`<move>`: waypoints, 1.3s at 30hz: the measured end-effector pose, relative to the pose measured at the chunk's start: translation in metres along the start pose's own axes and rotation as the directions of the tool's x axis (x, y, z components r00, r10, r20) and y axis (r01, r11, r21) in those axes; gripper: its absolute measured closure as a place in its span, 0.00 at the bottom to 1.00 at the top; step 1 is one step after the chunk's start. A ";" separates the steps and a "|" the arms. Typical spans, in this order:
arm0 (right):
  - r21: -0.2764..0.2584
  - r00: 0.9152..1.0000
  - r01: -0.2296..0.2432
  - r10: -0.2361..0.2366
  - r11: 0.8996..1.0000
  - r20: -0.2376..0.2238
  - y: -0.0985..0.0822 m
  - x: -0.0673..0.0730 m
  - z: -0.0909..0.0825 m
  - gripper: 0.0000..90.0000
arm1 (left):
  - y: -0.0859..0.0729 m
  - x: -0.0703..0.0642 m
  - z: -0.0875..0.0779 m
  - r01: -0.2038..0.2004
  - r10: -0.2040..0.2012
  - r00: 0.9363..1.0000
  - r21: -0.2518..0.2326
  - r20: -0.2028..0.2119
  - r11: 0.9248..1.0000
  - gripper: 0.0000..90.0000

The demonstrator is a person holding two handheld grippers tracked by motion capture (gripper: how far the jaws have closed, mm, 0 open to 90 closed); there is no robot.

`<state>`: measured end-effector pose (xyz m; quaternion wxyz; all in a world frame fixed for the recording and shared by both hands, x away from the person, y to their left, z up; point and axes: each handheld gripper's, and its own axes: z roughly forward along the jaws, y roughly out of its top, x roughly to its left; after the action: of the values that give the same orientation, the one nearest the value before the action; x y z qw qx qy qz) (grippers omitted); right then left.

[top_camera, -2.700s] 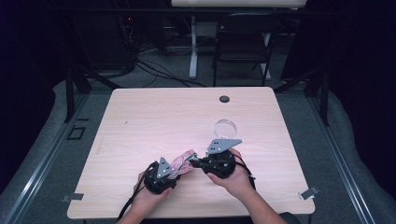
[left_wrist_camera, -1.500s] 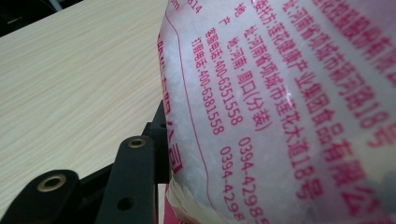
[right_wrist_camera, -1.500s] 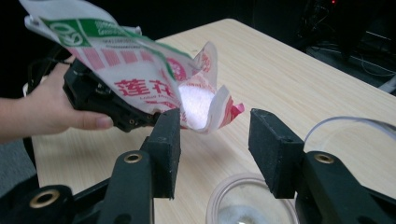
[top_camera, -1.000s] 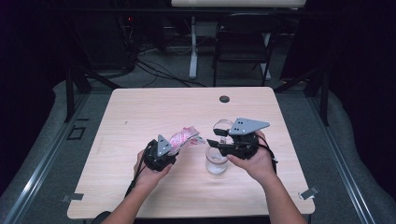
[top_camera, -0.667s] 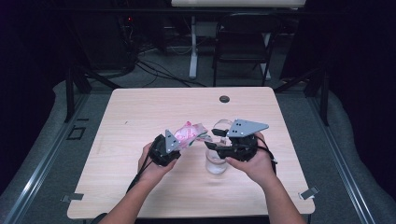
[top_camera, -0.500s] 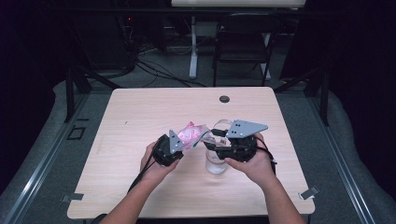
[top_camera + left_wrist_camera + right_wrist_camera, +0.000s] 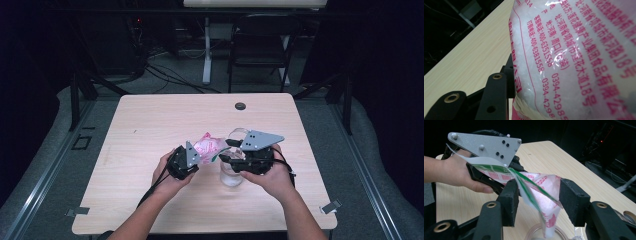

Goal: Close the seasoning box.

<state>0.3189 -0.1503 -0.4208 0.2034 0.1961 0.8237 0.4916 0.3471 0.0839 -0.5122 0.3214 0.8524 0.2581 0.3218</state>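
Left gripper (image 7: 192,159) clamps the bag (image 7: 209,147) by its lower end; in the left gripper view the bag presses against the one visible black jaw. Right gripper (image 7: 229,152) has its jaws spread, just opened wider, with the bag's torn corner hanging between the pads (image 7: 510,195) and touching neither clearly. Bag position: tilted, corner down over the cup (image 7: 231,172). The cup stands on the table (image 7: 150,125) right of centre, well clear of every edge. Free room lies across the table's far half and left side; a small dark disc (image 7: 240,106) sits near the far edge. Bag markings: pink Chinese print and the numbers 400-6351558 and 400-6381558, over white crystals. Green stripes run along the torn edge.
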 end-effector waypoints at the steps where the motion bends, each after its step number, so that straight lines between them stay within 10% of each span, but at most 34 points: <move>1: 0.004 1.000 0.003 -0.003 1.000 -0.004 0.000 0.000 0.001 0.57 | 0.000 0.000 0.000 -0.004 0.004 1.000 -0.001 0.001 1.000 0.66; 22: 0.087 0.998 -0.005 0.011 0.996 -0.065 -0.006 0.001 0.010 0.93 | 0.003 -0.008 -0.003 -0.092 0.091 0.993 -0.013 -0.073 0.996 0.66; 39: 0.113 0.986 -0.126 0.137 0.986 -0.096 -0.009 -0.001 0.011 1.00 | 0.003 -0.010 -0.004 -0.126 0.124 0.987 -0.013 -0.106 0.992 0.66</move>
<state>0.3243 -0.1468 -0.4333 0.1166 0.2350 0.8433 0.4690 0.3381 0.0770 -0.5121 0.2950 0.8457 0.2174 0.3880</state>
